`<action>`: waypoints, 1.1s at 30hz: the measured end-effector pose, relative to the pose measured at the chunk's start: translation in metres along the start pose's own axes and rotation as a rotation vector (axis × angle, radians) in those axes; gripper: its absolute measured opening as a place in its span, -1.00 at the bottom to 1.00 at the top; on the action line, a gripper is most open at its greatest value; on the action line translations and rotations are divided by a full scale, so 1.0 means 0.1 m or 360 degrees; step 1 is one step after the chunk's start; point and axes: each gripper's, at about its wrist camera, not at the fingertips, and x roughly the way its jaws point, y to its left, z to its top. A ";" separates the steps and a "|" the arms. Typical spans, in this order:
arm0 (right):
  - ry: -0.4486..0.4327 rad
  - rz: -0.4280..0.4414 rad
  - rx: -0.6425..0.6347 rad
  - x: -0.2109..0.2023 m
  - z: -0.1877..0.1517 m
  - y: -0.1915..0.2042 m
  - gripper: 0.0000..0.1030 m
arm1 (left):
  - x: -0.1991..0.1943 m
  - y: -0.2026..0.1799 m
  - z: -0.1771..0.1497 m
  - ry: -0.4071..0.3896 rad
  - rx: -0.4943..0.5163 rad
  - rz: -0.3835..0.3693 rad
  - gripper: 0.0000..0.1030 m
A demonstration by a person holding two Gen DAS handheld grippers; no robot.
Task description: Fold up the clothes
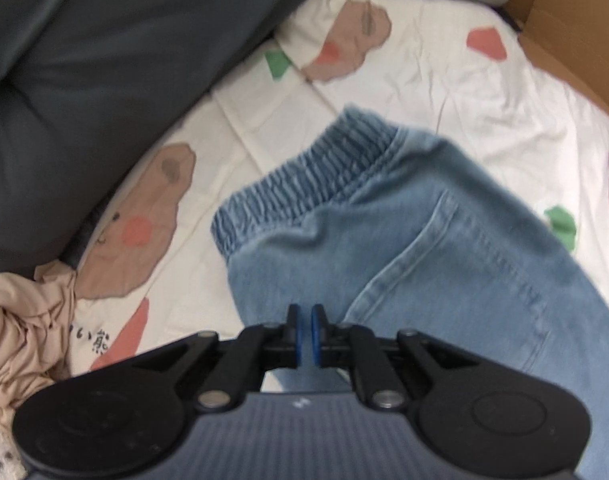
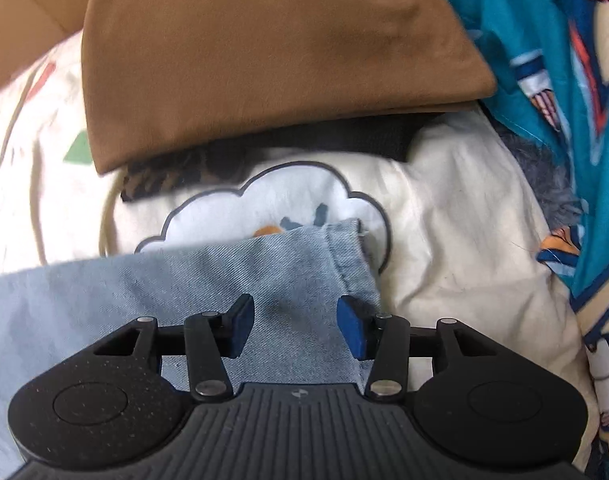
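Observation:
Light blue jeans point(image 1: 404, 240) with an elastic waistband point(image 1: 304, 172) lie on the white patterned bedsheet point(image 1: 444, 92). My left gripper point(image 1: 307, 328) is shut, its blue pads pressed together low over the denim near the waistband; I cannot tell whether cloth is pinched between them. In the right wrist view a jeans leg end with its hem point(image 2: 348, 256) lies on the sheet. My right gripper point(image 2: 296, 324) is open, its blue pads spread wide just above that denim point(image 2: 144, 300), holding nothing.
A dark grey cushion point(image 1: 104, 60) fills the left, a beige garment point(image 1: 16, 332) lies at the lower left, a cardboard box point(image 1: 576, 32) stands at the back right. A folded brown garment point(image 2: 264, 60) sits ahead of the right gripper, a teal patterned cloth point(image 2: 564, 100) to its right.

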 end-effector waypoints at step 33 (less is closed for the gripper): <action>-0.0079 0.0377 0.0163 -1.34 0.14 -0.69 0.06 | -1.64 -0.20 -0.02 -0.0148 0.0175 -0.0270 0.03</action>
